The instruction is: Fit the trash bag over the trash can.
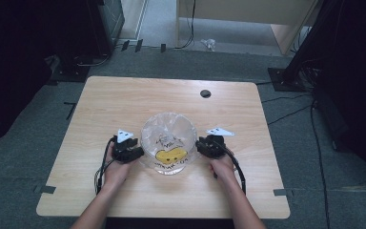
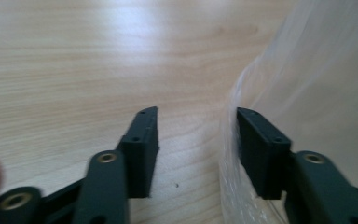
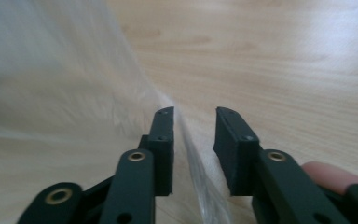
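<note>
Now the left gripper (image 1: 134,151) sits just left of the clear plastic bag (image 1: 167,143) in the middle of the desk (image 1: 124,100), its jaws apart with the bag's edge between them, unpressed. Inside the bag lies a yellow item (image 1: 170,154); black writing on the film is too small to read. Just right of the bag, the right gripper (image 1: 203,146) stands with jaws apart astride the other edge.

Each bare forearm ends in a black claw: left claw (image 1: 132,151), right claw (image 1: 205,145). Both carry a pale three-cornered plate on top and trail a black cable. The flat jaws show small screws and brass-ringed pivots, seemingly ribbed inside.
</note>
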Action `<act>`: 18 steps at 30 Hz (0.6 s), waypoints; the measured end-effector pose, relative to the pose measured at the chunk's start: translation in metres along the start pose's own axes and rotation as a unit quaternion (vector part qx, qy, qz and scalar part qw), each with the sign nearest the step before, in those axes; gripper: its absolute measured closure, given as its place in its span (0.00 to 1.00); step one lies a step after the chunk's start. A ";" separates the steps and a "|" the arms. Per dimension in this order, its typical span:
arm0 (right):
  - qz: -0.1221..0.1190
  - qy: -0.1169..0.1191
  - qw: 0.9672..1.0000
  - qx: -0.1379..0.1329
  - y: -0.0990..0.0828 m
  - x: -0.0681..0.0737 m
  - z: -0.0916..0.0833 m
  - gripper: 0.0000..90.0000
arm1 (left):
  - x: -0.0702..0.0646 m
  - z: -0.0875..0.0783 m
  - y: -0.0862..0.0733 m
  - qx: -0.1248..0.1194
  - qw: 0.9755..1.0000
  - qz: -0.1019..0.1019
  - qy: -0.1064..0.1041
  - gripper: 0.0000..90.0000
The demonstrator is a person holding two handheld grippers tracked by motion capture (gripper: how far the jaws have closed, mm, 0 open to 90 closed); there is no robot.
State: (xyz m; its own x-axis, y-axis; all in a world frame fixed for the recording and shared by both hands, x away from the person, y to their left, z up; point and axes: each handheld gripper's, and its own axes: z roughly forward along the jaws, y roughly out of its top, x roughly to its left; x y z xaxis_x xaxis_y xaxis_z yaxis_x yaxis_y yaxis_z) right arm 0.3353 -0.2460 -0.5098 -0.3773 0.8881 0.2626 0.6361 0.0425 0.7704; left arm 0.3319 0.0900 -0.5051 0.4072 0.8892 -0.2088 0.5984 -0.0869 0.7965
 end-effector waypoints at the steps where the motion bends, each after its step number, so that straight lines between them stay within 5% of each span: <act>1: 0.003 0.005 1.000 -0.008 0.002 -0.001 -0.005 0.67 | 0.002 -0.005 0.002 -0.011 1.000 -0.002 -0.002 0.47; 11: -0.035 0.014 0.998 -0.057 0.015 0.006 -0.056 0.61 | 0.000 -0.052 0.005 -0.064 0.998 0.015 -0.011 0.45; 18: -0.067 0.039 0.996 -0.054 -0.006 0.017 -0.077 0.61 | -0.017 -0.068 -0.025 -0.047 0.996 0.049 -0.050 0.46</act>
State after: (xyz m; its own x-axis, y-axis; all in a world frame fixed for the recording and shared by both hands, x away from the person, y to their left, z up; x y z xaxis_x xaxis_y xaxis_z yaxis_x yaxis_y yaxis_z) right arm 0.2738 -0.2666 -0.4654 -0.5068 0.8398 0.1948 0.5025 0.1042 0.8583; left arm 0.2632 0.1078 -0.4830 0.5303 0.8287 -0.1789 0.4874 -0.1253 0.8642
